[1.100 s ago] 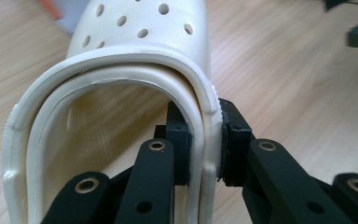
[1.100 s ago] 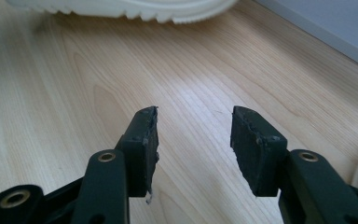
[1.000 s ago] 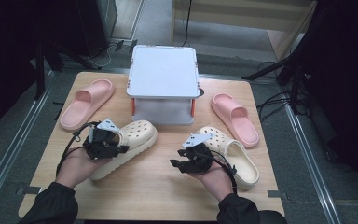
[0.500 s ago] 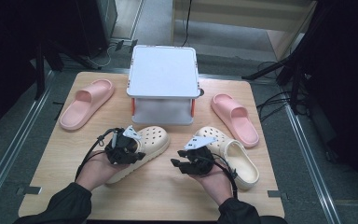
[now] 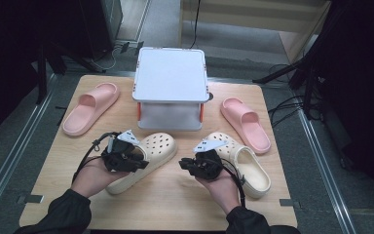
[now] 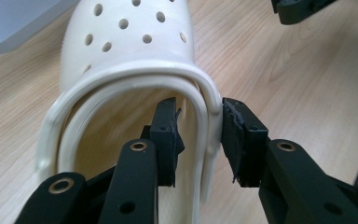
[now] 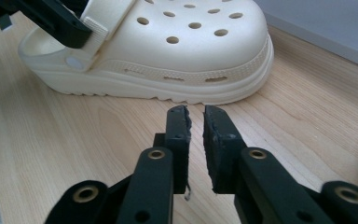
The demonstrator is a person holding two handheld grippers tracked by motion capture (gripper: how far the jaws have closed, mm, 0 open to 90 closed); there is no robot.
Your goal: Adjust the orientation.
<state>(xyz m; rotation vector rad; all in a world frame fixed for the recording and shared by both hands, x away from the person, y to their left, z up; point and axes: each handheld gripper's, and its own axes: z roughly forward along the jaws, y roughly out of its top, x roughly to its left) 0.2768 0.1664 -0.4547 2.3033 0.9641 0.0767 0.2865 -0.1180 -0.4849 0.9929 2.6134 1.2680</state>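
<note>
A cream clog [image 5: 151, 151] lies left of centre on the wooden table [image 5: 175, 204]. My left gripper [image 5: 139, 163] is at its heel end. In the left gripper view the jaws of the left gripper [image 6: 198, 105] straddle the side wall of this clog [image 6: 126, 51], one inside and one outside. They have just been opening, and the inner pad stands off the wall. My right gripper [image 5: 182, 163] points left at this clog [image 7: 177, 51] over bare wood. Its jaws [image 7: 195, 112] have just been closing to a narrow gap that holds nothing. The second cream clog [image 5: 246, 163] lies beside the right hand.
A white box-like stand [image 5: 170, 80] sits at the back centre. A pink slide [image 5: 85, 107] lies at the left and another pink slide [image 5: 246, 122] at the right. The other gripper appears in each gripper view, the right gripper [image 6: 303, 9] and the left gripper [image 7: 51, 18].
The left hand slid to the right with the left clog, which now lies nearer the table's middle. The right hand stayed where it was.
</note>
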